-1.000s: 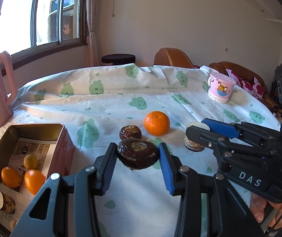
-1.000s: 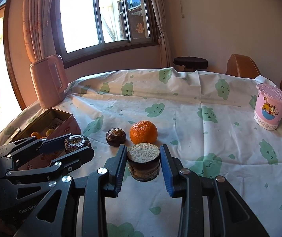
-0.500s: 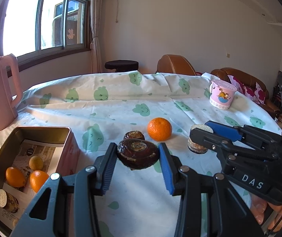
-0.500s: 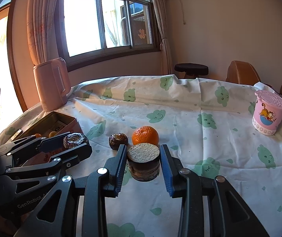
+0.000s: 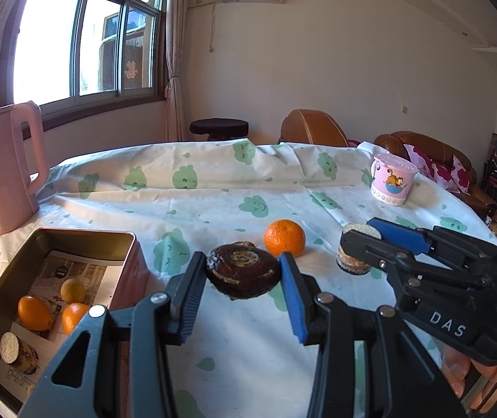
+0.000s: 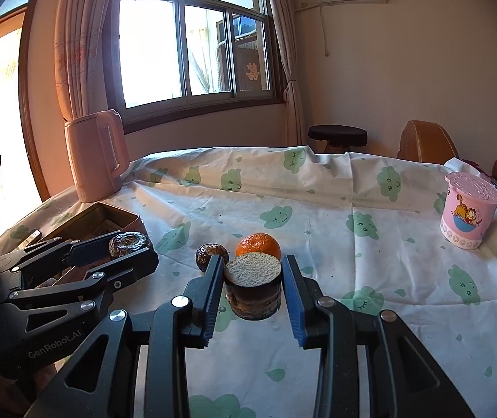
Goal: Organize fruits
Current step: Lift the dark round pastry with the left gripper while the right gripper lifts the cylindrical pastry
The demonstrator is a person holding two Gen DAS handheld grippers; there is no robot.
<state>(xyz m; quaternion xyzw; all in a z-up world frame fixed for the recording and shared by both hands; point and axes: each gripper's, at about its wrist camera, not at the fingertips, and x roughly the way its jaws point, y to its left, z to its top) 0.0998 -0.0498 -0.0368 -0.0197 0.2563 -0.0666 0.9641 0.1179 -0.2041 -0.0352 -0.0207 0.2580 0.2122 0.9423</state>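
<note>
Left claw (image 5: 244,280), lower centre of the left wrist view, clamped on a dark brown wrinkled fruit (image 5: 243,271), held up off the surface (image 5: 213,191). Right claw (image 6: 251,285), lower centre of the right wrist view, clamped on a short cylindrical piece with pale grainy top (image 6: 252,284), also lifted. Same right claw seen at right of the left wrist view, with the piece between its tips.

Orange (image 5: 284,238) resting on the cloth at centre of frame, just beyond the held fruit. Second dark fruit (image 6: 211,255) lying on the cloth just left of the orange in the right wrist view, mostly hidden in the other view.

Open metal tin (image 5: 84,235) at lower left of the left wrist view, holding three small orange-yellow fruits (image 5: 34,312) and another pale-topped cylinder (image 5: 13,350) on printed paper. Pink kettle (image 5: 4,167) at left edge, behind the tin. Pink cartoon cup (image 5: 391,183) at right, well apart from the fruits.
</note>
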